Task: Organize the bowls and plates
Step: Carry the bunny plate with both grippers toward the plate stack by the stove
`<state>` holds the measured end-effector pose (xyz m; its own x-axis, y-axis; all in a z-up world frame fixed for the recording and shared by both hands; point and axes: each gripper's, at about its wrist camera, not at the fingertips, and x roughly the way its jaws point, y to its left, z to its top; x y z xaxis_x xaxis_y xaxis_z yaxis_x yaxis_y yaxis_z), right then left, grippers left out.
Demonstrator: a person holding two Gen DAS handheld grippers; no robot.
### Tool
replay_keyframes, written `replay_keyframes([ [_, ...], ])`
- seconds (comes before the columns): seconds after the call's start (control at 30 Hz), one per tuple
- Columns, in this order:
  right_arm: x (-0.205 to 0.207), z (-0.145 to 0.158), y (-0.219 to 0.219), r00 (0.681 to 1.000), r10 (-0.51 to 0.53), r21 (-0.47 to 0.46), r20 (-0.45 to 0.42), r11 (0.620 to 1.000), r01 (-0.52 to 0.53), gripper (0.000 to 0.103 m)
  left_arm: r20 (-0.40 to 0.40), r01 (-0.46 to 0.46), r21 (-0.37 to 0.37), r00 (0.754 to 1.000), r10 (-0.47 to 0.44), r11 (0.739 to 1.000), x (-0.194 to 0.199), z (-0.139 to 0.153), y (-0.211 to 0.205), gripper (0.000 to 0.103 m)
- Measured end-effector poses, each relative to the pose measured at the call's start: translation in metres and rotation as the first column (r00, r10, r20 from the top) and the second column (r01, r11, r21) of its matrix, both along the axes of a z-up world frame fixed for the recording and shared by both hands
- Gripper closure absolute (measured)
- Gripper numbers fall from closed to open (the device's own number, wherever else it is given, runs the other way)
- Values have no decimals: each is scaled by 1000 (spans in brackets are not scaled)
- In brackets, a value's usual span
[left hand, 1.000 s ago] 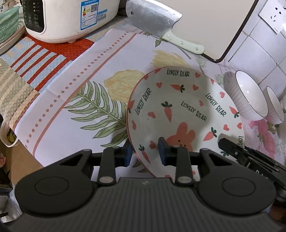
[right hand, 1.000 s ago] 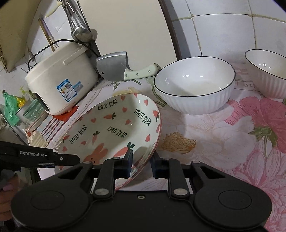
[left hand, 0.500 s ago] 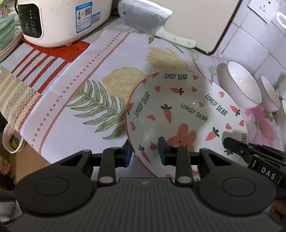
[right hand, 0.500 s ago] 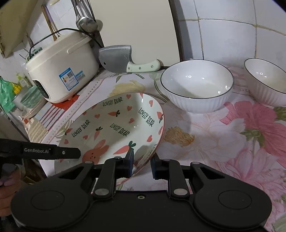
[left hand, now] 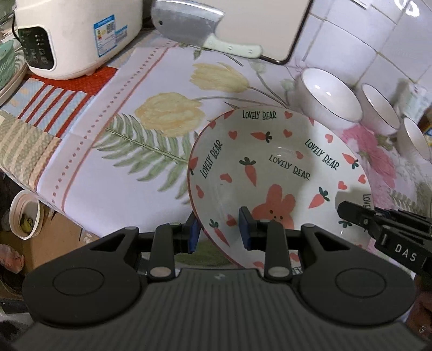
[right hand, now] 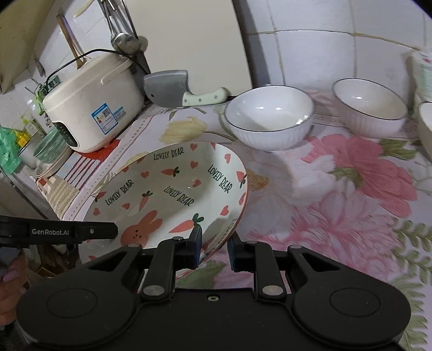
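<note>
A deep plate (left hand: 275, 167) printed with carrots, hearts and "LOVELY BEAR" is held tilted above the flowered cloth. My left gripper (left hand: 218, 232) is shut on its near left rim. My right gripper (right hand: 213, 247) is shut on its right rim; the plate also shows in the right wrist view (right hand: 172, 189). The right gripper's body shows in the left wrist view (left hand: 383, 232), the left one's in the right wrist view (right hand: 59, 232). Three white ribbed bowls stand in a row by the tiled wall: (right hand: 270, 118), (right hand: 370, 108), (right hand: 426, 121).
A white rice cooker (right hand: 91, 108) stands at the back left. A cleaver (right hand: 178, 91) leans on a white cutting board (left hand: 256, 24). A green basket (right hand: 51, 147) sits beyond the cooker. The counter's edge (left hand: 48, 199) drops off at left, above a small cup (left hand: 25, 216).
Both grippers have carried the plate back from the wall and the cooker and a little higher. More of the bowl row has come into view at the right.
</note>
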<state>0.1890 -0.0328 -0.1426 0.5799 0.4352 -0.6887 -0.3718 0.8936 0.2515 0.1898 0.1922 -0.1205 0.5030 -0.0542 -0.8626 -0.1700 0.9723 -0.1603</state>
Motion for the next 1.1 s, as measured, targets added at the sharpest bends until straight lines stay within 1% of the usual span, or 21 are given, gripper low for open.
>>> replay_keyframes([
  [0.2,-17,11,-22,999,-35,-14,-8,999,35,79,10,58,13,998,-58,998,-10,11,-24,75],
  [0.27,-23,16,-30,999,-47,-7,-7,999,47,79,23,85,31,996,-85,996,-14,17,-34,75],
  [0.43,-42,19,-49,997,-74,14,-5,997,74,79,42,115,71,992,-119,991,-24,25,-55,75],
  [0.57,-53,25,-66,995,-101,20,2,995,101,79,58,135,82,988,-140,987,-32,33,-72,75],
  [0.7,-66,35,-85,993,-118,31,17,993,117,79,84,169,113,980,-179,979,-41,46,-92,74],
  [1.1,-111,66,-152,974,-220,121,60,970,212,78,131,252,125,955,-267,960,-59,86,-152,75],
])
